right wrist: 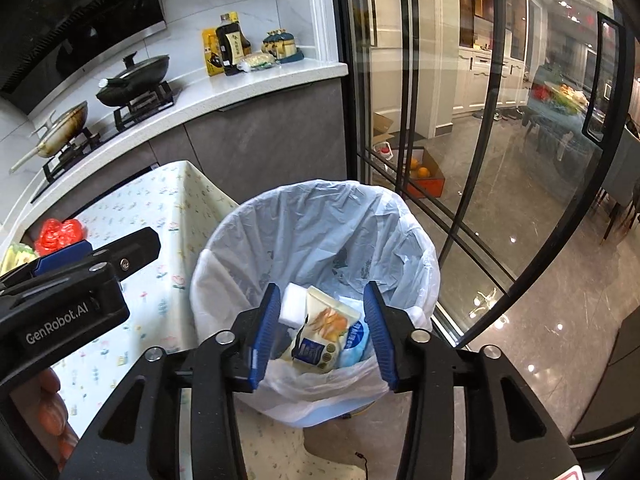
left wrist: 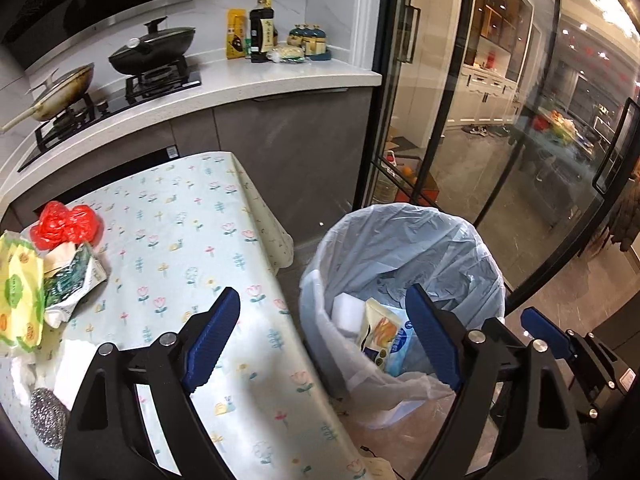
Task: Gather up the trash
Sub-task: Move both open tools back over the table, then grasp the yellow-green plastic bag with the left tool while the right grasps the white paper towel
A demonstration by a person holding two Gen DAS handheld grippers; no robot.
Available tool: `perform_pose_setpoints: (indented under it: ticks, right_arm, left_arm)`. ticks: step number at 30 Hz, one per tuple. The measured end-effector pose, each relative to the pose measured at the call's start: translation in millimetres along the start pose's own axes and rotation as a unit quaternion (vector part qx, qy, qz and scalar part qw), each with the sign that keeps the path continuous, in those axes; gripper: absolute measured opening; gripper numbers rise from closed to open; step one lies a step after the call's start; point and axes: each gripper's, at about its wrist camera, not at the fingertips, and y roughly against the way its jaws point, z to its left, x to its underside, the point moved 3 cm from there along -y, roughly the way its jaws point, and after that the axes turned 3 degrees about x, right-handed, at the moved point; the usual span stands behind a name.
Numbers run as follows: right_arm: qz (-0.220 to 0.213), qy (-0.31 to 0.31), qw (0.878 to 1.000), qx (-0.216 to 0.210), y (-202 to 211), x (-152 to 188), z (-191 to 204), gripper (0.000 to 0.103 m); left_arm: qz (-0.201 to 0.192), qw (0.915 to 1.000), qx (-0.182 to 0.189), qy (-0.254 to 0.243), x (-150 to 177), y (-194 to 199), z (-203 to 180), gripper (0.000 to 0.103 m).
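Note:
A trash bin lined with a pale blue bag (left wrist: 460, 248) (right wrist: 312, 216) stands on the floor beside the table. Inside lie a white sponge block (left wrist: 349, 314) (right wrist: 294, 304) and snack wrappers (left wrist: 386, 336) (right wrist: 324, 336). My left gripper (left wrist: 324, 332) is open and empty, straddling the table's edge and the bin's rim. My right gripper (right wrist: 322, 328) is open and empty above the bin's mouth. On the table's left lie a red plastic bag (left wrist: 66, 226) (right wrist: 58, 232), a yellow-green wrapper (left wrist: 18, 300), a crumpled green-white packet (left wrist: 74, 280) and a steel scourer (left wrist: 48, 416).
The table has a floral cloth (left wrist: 192, 240) (right wrist: 160, 208). Behind it runs a counter with a stove, pans (left wrist: 152, 50) and bottles (left wrist: 262, 30). Glass sliding doors (left wrist: 460, 120) (right wrist: 460, 140) stand right of the bin. The left gripper body (right wrist: 72, 292) shows in the right wrist view.

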Motion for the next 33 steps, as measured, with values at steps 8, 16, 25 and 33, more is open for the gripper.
perform_pose_setpoints:
  ticks: [8,16,25,33]
  right_arm:
    - [-0.001,0.018,0.999,-0.028,20.7,14.3,38.8,0.047]
    - [0.004,0.053,0.996,-0.065,39.4,32.1,105.9,0.047]
    - [0.018,0.091,0.99,-0.104,55.3,53.7,185.7,0.05]
    - [0.044,0.128,0.981,-0.138,49.2,77.7,261.7,0.052]
  left_arm:
    - [-0.013,0.9989,-0.028,0.035,15.2,32.3,48.0,0.083]
    - [-0.026,0.994,-0.066,0.083,32.1,71.5,121.0,0.086]
    - [-0.037,0.9831,-0.13,0.123,52.5,109.5,210.7,0.09]
    - [-0.029,0.9723,-0.164,0.164,72.7,129.5,288.8,0.091]
